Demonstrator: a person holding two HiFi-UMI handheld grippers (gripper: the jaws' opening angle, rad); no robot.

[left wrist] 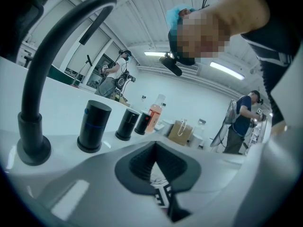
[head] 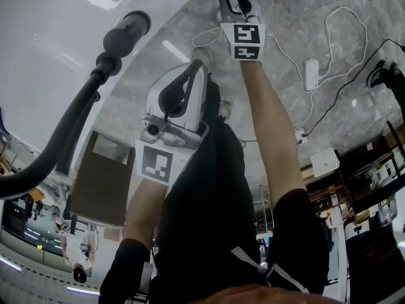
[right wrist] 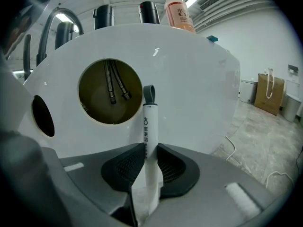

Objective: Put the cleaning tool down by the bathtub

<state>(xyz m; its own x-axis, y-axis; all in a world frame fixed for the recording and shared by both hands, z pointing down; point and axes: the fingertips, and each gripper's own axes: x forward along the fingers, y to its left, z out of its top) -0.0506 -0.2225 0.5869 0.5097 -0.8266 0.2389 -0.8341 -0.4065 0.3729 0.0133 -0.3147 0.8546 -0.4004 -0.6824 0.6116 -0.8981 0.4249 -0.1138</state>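
Observation:
The cleaning tool's white handle stands upright between the pads of my right gripper, which is shut on it. A grey hanging loop tops the handle, and its working end is hidden. Right behind it is the white bathtub's side wall with a round opening that shows two hoses. In the head view my right gripper is held out low over the marble floor beside the tub. My left gripper hangs nearer my body. It is shut, with nothing in its jaws.
A curved black faucet and black cylinders stand on the tub rim, with an orange bottle. White cables and a power strip lie on the floor. A brown board lies lower left. A paper bag and people are further off.

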